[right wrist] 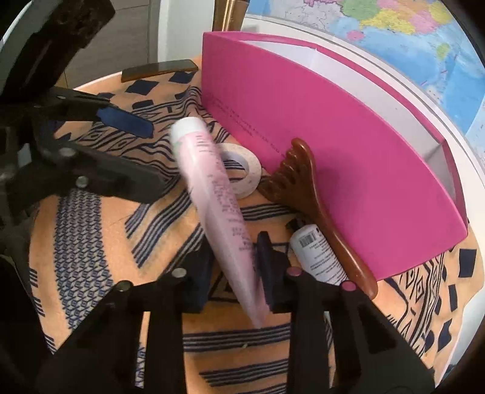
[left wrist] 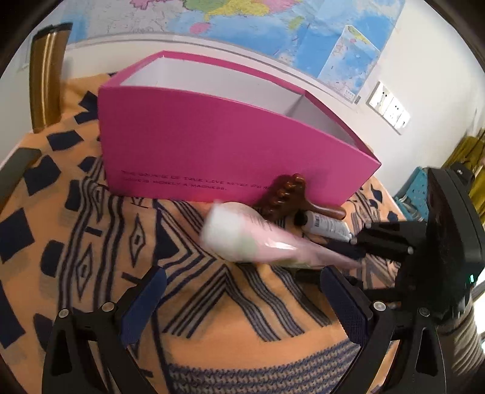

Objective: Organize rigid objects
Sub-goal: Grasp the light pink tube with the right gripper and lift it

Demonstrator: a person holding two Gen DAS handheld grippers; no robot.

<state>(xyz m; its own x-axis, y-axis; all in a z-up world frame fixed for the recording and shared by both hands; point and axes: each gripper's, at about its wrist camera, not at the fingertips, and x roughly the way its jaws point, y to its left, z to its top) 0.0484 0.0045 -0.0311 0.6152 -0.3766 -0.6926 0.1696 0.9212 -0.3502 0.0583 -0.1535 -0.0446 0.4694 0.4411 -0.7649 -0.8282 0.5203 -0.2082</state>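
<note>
My right gripper [right wrist: 236, 266] is closed on the pink tube [right wrist: 218, 206], its pads pressing the tube's flat crimped end from both sides. The tube slants up and away from the pads, its white cap toward the far left, and it is blurred in both views. In the left wrist view the same tube [left wrist: 248, 239] lies across the middle of the frame, with the right gripper [left wrist: 354, 251] reaching in from the right edge.

My left gripper [left wrist: 242, 294] is open, its blue-padded fingers [left wrist: 142, 303] spread wide above the patterned cloth [left wrist: 91, 242] with nothing between them. In the right wrist view it sits at the left, near the tube's cap, one blue pad pointing toward the cap.

The pink box [right wrist: 318, 145] stands open-topped at the far side of the table, its white interior showing. In the left wrist view, dark lettering runs along the lower part of its near wall [left wrist: 212, 145].

A brown wooden comb [right wrist: 303, 188] leans against the near wall of the box, teeth up, handle toward the near right. A small white bottle [right wrist: 315, 254] with a barcode lies just beside the comb's handle, on its left. A roll of white tape [right wrist: 242, 169] lies flat on the cloth beyond the tube, near the box's wall.

A wall map [left wrist: 272, 27] hangs behind the box.
</note>
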